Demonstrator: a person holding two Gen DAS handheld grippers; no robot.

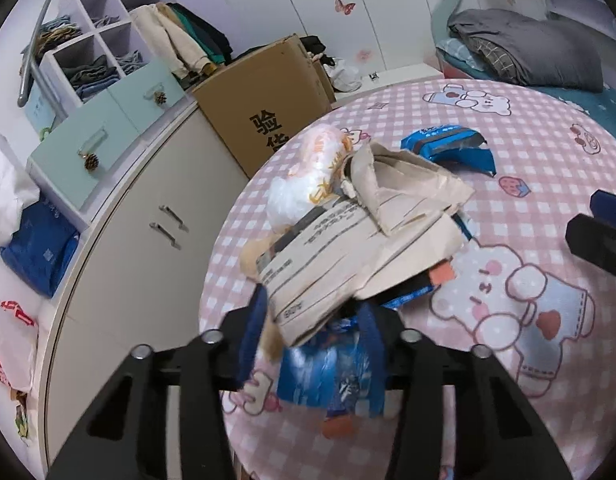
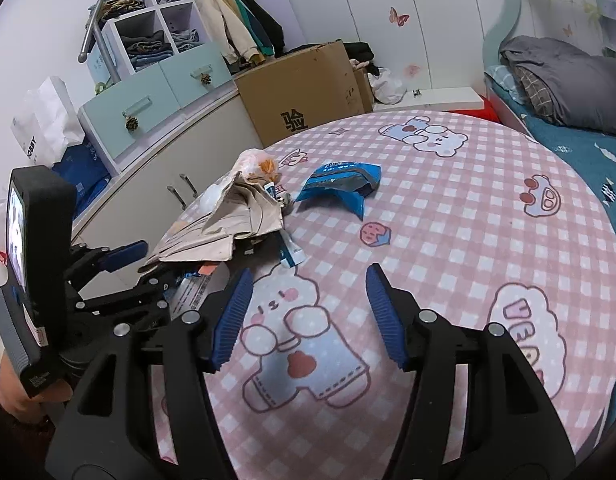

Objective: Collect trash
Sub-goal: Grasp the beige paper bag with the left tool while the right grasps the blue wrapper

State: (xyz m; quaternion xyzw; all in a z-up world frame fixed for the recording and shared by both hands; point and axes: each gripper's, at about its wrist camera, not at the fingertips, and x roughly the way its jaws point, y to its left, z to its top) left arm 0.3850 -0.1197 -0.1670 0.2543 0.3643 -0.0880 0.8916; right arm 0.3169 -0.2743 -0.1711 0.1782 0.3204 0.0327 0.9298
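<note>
left gripper (image 1: 312,344) clamped on trash bundle (image 1: 348,248) | right gripper (image 2: 308,316) spread, empty | blue wrapper (image 2: 340,184) lain ahead toward table's (image 2: 468,208) far edge, nearer right

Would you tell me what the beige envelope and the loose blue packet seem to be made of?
Envelope: matte paper, probably; creased, with torn, fibrous edges. Blue packet: glossy plastic film, apparently with a silvery lining where it is torn open.

The left gripper (image 1: 312,344) is closing its blue fingers (image 1: 251,332) on a bundle of paper and wrappers (image 1: 348,248); the right gripper (image 2: 308,316) is hovering with its jaws spread wide, nothing between its ribbed blue pads (image 2: 231,316).
</note>
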